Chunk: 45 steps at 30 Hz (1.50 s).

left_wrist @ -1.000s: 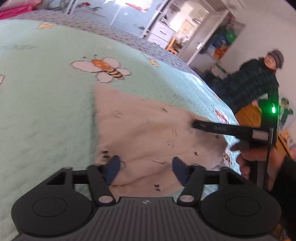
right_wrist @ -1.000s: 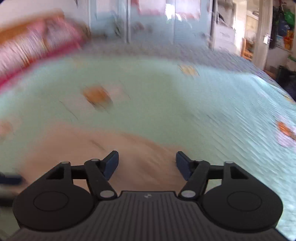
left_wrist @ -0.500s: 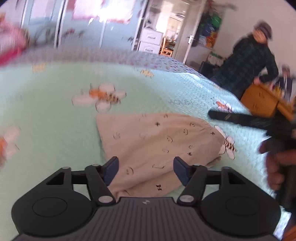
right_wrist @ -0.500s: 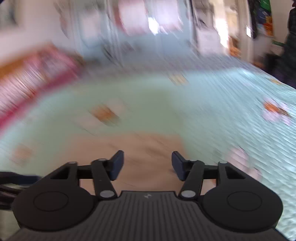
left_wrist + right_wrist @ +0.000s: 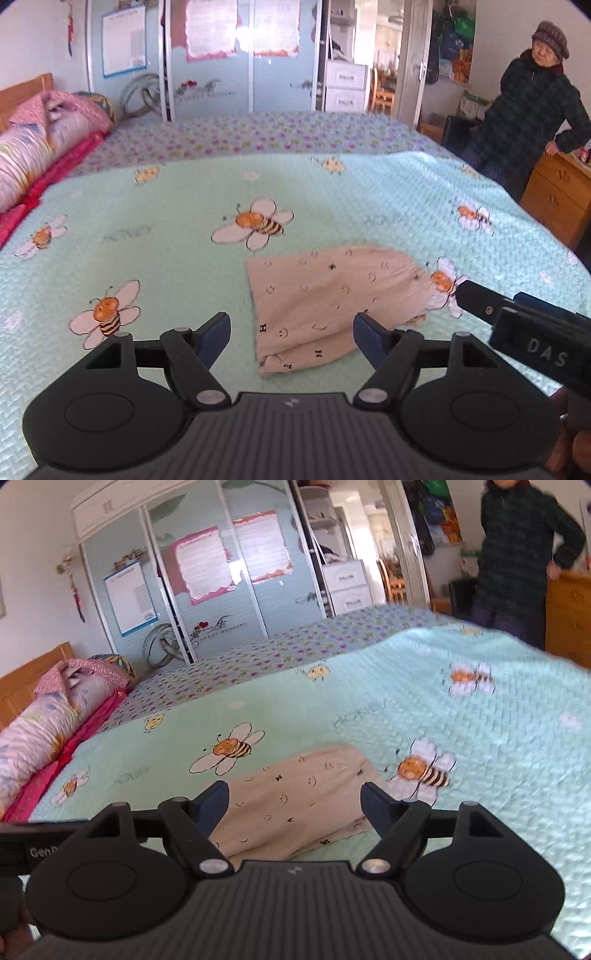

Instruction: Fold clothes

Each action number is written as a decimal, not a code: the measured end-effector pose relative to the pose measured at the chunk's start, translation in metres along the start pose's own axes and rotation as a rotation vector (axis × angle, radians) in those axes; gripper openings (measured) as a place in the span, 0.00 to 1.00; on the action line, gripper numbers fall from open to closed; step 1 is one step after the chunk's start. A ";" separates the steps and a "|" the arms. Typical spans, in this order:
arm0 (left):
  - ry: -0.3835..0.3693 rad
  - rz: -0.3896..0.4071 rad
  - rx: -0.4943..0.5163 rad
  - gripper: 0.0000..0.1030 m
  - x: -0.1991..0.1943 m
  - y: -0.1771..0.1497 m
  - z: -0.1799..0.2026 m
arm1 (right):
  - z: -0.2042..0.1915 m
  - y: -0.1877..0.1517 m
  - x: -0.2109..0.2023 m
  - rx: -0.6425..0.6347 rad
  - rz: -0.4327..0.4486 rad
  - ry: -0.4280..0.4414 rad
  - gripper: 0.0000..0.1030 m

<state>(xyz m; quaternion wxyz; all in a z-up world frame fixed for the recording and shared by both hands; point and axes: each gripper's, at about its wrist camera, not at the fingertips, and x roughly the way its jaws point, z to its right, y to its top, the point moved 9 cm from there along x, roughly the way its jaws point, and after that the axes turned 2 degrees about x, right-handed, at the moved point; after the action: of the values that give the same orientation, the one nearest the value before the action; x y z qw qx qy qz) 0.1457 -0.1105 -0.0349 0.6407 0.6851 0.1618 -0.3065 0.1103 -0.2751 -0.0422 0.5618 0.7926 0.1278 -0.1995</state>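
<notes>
A beige garment (image 5: 325, 299) (tiny black smiley and letter prints) lies folded flat on the bed (image 5: 155, 258), just ahead of both tongs. The left tongs (image 5: 291, 336) and right tongs (image 5: 295, 805) have just been opening and stand apart, nothing between them.

Both wrist views over bed (image 5: 177, 229)

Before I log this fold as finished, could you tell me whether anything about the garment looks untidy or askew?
Slightly: the folded beige garment lies skewed on the bee-print bedspread, and its near corner shows loose layers poking out instead of a flush edge.
</notes>
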 end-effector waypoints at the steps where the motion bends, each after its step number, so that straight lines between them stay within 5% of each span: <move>1: -0.002 0.001 -0.011 0.74 -0.005 0.001 0.001 | -0.001 0.003 -0.006 -0.004 0.010 -0.007 0.77; 13: 0.005 0.074 0.002 0.75 -0.055 0.018 0.012 | -0.010 0.028 -0.055 -0.025 0.088 -0.019 0.78; 28: 0.022 0.100 -0.025 0.75 -0.075 0.027 0.001 | -0.031 0.041 -0.066 -0.067 0.128 -0.021 0.78; 38: 0.031 0.082 -0.036 0.76 -0.070 0.018 -0.011 | -0.035 0.042 -0.064 -0.083 0.133 -0.032 0.78; 45: 0.060 -0.005 -0.050 0.78 -0.039 -0.012 -0.033 | -0.018 0.031 -0.052 -0.074 0.095 -0.064 0.79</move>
<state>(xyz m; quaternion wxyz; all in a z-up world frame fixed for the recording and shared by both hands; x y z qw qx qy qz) 0.1156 -0.0704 -0.0201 0.6518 0.6773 0.1900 -0.2833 0.0802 -0.2674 0.0127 0.6036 0.7695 0.0792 -0.1931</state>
